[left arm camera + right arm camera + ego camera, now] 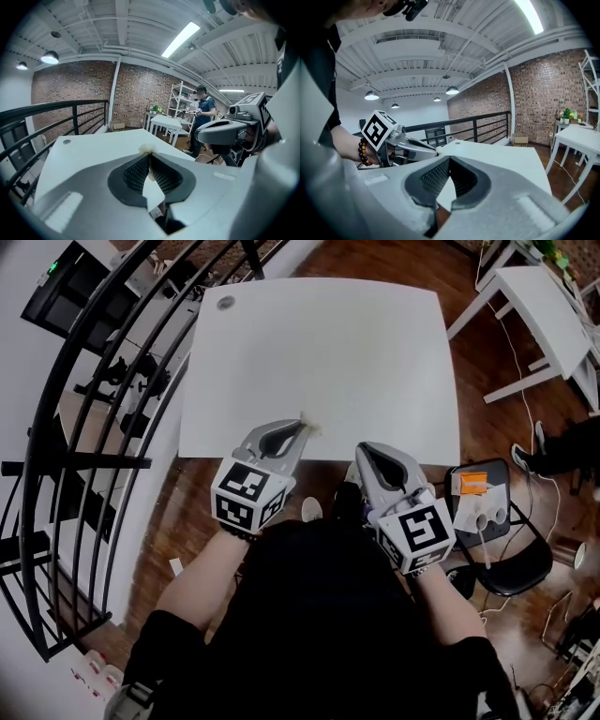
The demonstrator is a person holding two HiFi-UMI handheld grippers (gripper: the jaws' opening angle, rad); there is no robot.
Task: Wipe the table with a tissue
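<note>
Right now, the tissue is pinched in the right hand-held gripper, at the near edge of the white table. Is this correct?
Not quite. The tissue is pinched in the left hand-held gripper, not the right one; the left gripper view shows it between the jaws. It is indeed at the near edge of the white table.

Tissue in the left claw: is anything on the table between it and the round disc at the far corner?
Nothing: the head view shows bare white table between the tissue in the left claw and the grey disc.

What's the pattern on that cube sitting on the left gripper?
Black-and-white square markers, rather like QR codes; the cube shows best in the head view.
</note>
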